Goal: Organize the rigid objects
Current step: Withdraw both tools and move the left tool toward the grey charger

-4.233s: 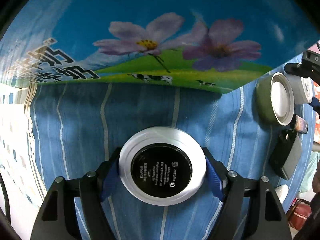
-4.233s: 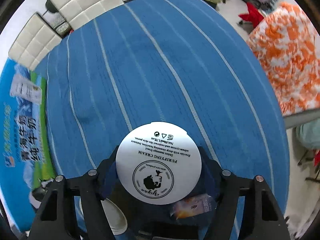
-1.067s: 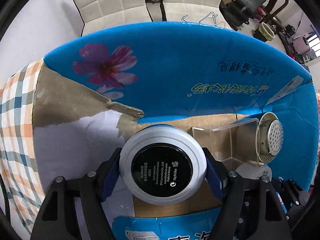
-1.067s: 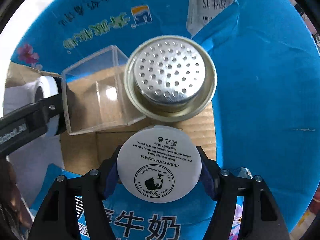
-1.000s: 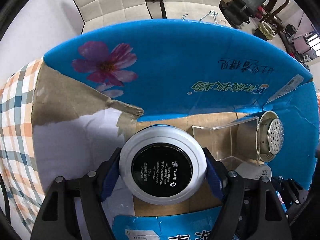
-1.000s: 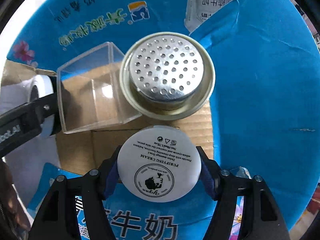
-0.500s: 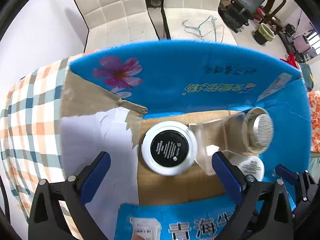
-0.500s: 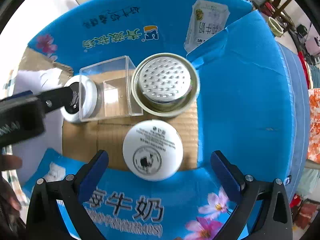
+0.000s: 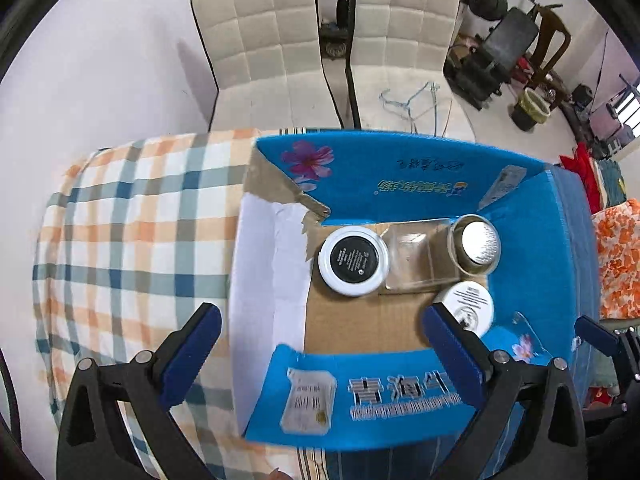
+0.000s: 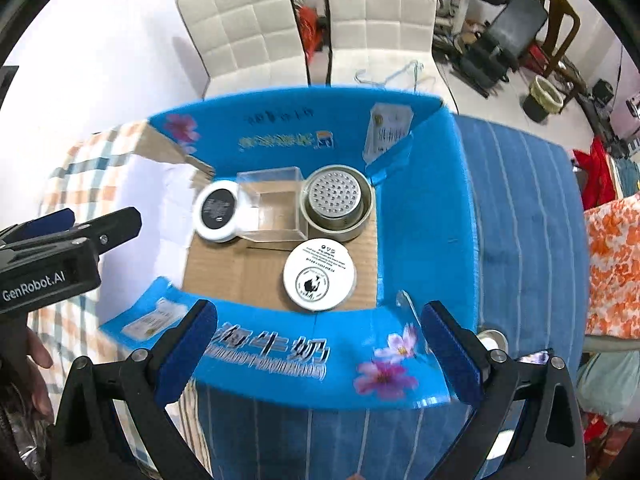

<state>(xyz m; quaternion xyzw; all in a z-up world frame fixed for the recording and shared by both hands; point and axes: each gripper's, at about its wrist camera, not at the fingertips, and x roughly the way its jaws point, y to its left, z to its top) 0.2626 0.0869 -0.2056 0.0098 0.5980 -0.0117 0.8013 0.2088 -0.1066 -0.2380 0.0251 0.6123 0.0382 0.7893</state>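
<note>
Grippers hang above the open blue box (image 9: pixel 400 184), both spread wide with nothing between the pads: the left gripper (image 9: pixel 320 344) and the right gripper (image 10: pixel 320 344) have just been opening. On the cardboard floor, the black-topped jar (image 9: pixel 354 261) sits at 9 o'clock of the clear plastic case (image 10: pixel 272 208), touching it, with the perforated metal cup (image 10: pixel 336 202) at 3 o'clock. The white cream jar (image 10: pixel 319 274) lies at 6 o'clock of the cup, near the box's front wall.

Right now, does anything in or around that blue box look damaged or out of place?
Yes. The blue cardboard box has a torn flap at its far left corner, with the printed layer ripped off to bare brown board. The two cream jars, clear case and metal strainer inside all sit flat, and nothing has spilled.
</note>
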